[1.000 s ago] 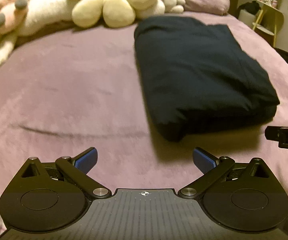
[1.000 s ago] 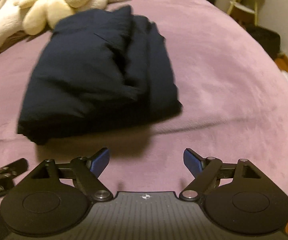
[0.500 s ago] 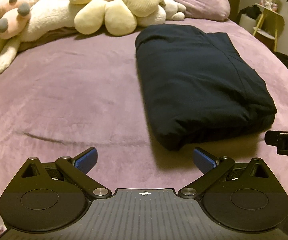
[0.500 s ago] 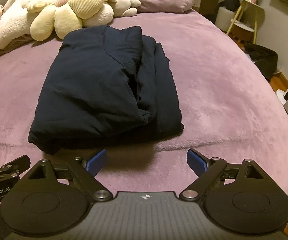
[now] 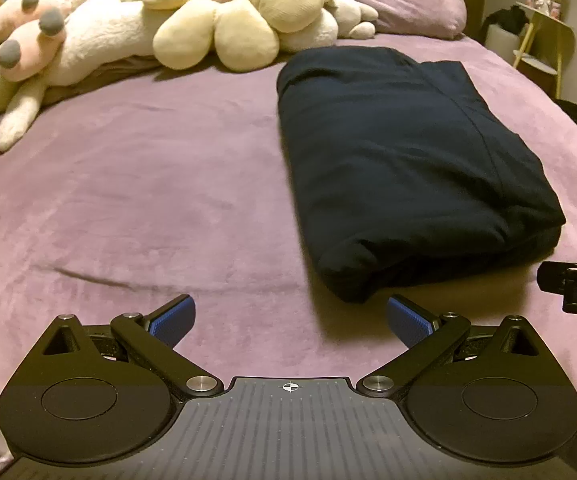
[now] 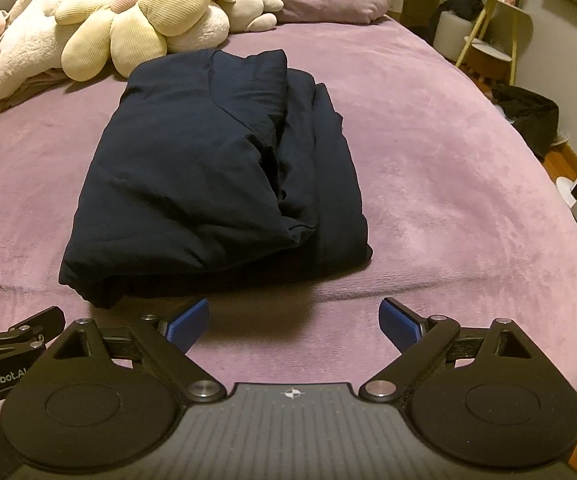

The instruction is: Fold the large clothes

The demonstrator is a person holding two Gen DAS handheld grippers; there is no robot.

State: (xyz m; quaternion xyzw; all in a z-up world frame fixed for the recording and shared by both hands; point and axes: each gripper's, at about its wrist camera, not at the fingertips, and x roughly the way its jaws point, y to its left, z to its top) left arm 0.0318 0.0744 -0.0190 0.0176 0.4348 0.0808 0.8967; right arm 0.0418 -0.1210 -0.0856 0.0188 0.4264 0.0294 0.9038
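Note:
A dark navy garment (image 5: 404,168) lies folded into a thick rectangular bundle on the purple bed cover (image 5: 148,184). It also shows in the right wrist view (image 6: 216,172), with layered folds along its right side. My left gripper (image 5: 290,318) is open and empty, above the bed in front of the bundle's near left corner. My right gripper (image 6: 293,318) is open and empty, just in front of the bundle's near edge. Neither touches the cloth. The left gripper's side (image 6: 4,344) shows at the right wrist view's left edge.
Cream and pink plush toys (image 5: 192,28) and a purple pillow (image 5: 404,4) line the head of the bed. A yellow side table (image 6: 492,28) and a dark bag (image 6: 528,116) stand beyond the bed's right edge.
Both grippers have drawn back and risen slightly from the folded garment, staying open. The bundle has not moved.

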